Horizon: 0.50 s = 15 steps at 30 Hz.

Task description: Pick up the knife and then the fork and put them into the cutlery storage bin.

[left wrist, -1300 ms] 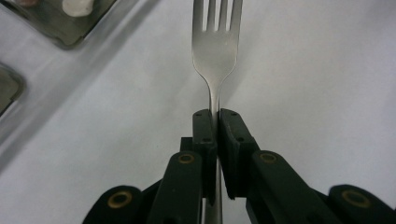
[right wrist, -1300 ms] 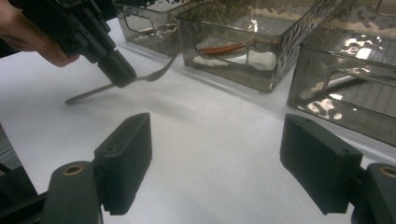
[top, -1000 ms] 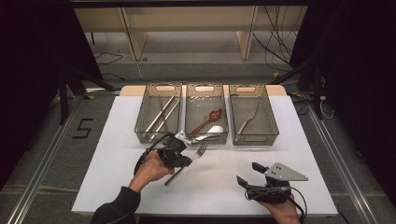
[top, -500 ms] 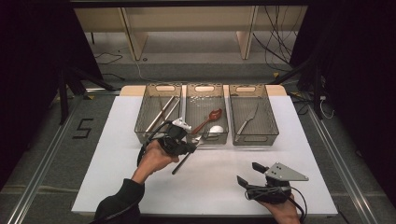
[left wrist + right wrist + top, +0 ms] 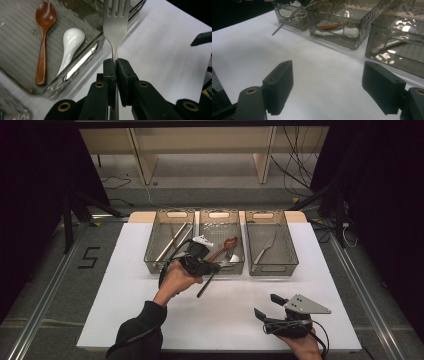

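Fork [image 5: 115, 27], metal, clamped by its neck between the pads of my left gripper [image 5: 116, 65]; the jaws are pressed tight on the thin stem with nothing else between them. In the left gripper view the tines point up and away, over the front wall of the middle basket [image 5: 82, 60], while the handle runs back between the jaws. From the high view I see the left gripper [image 5: 212, 268] just in front of the middle basket [image 5: 220, 213], close to its near wall, with the fork's dark handle [image 5: 206, 285] slanting down toward the white table top [image 5: 125, 295].

Inside the middle basket lie a brown wooden spoon [image 5: 43, 37] and, just beside it, a white ceramic spoon [image 5: 70, 45]; the two are side by side, not touching as far as I can tell. High view: the left basket [image 5: 170, 215] holds long metal pieces I can't name; the right basket [image 5: 270, 215] holds a knife [image 5: 264, 248].

My right gripper [image 5: 327, 82] has its jaws spread wide and grips nothing, white table showing between them. In the high view it [image 5: 267, 307] rests low at the near right of the table, well apart from the baskets and from the left gripper.
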Each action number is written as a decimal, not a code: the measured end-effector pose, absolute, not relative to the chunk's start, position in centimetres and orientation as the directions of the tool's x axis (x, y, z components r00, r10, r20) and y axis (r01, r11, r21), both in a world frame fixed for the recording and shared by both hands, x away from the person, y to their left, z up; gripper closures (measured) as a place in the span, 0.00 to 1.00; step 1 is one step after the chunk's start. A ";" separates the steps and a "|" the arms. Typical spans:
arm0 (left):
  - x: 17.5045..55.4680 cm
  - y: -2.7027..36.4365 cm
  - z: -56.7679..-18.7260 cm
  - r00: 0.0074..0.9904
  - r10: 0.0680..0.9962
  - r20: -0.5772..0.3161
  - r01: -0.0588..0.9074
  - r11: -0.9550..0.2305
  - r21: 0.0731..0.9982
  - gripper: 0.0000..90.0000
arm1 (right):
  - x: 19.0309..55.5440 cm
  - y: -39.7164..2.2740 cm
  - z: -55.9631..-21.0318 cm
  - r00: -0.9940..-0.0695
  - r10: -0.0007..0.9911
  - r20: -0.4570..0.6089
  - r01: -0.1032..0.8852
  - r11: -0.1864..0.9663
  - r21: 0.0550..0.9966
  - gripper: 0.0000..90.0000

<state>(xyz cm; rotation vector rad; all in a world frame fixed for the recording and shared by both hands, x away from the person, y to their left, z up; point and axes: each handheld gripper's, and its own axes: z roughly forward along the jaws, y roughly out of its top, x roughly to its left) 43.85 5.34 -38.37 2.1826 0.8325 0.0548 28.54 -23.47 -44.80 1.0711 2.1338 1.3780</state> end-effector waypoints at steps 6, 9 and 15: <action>45.4 4.3 -37.3 0.782 0.573 -0.243 0.546 -0.444 0.710 0.94 | 28.6 -23.5 -44.8 -0.641 0.763 0.082 0.387 0.229 0.893 0.29; 46.1 3.6 -37.0 0.781 0.576 -0.243 0.546 -0.440 0.713 0.94 | 28.6 -23.5 -44.8 -0.641 0.763 0.081 0.388 0.231 0.893 0.29; 47.0 2.3 -36.5 0.780 0.575 -0.246 0.545 -0.432 0.719 0.94 | 28.6 -23.7 -44.8 -0.638 0.765 0.085 0.389 0.225 0.893 0.29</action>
